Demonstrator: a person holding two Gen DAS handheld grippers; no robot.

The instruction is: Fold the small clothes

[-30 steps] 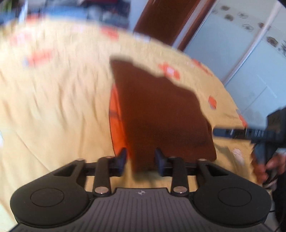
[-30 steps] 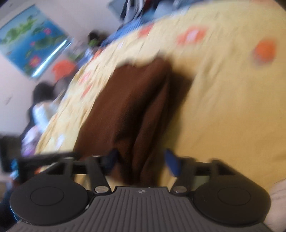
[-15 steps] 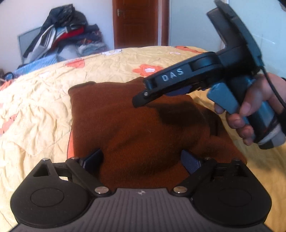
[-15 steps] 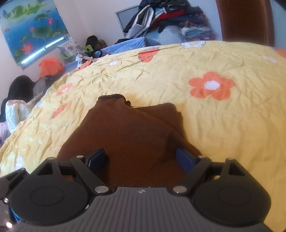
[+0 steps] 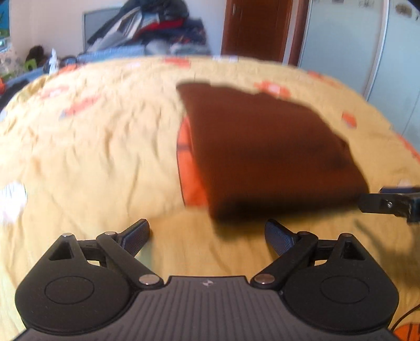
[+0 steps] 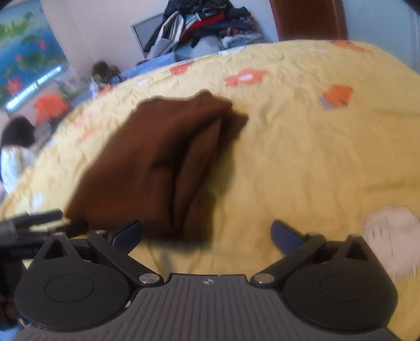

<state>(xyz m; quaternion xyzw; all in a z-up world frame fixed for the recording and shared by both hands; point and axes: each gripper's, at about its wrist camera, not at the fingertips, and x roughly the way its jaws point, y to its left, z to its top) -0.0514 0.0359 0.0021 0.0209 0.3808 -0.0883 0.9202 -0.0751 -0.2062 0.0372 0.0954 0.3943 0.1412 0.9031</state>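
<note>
**Both grippers released, brown garment folded on the bed**

From my left wrist camera I see the left gripper (image 5: 207, 236) with its jaws spread wide and nothing between them, only yellow bedspread (image 5: 86, 157). Its pads sit just short of the near edge of the brown garment (image 5: 265, 149), not touching it. The garment lies folded on the bed, right of centre in this view, with a strip of orange fabric (image 5: 189, 162) showing along its left side; I cannot tell whether that strip belongs to the garment or to the print of the spread. At the far right edge of this view a finger of the right gripper (image 5: 388, 203) pokes in beside the garment's near right corner.

Through the right wrist camera, the right gripper (image 6: 206, 234) has just been opening and its jaws now stand wide, with the garment's near edge between the pads but clear of both. Here the garment (image 6: 157, 168) lies left of centre, with long creases running near to far. At the far left I see part of the left gripper (image 6: 31, 223).

Behind the bed, a pile of clothes (image 6: 204, 23) is heaped against the wall. Both views are motion-blurred.
</note>
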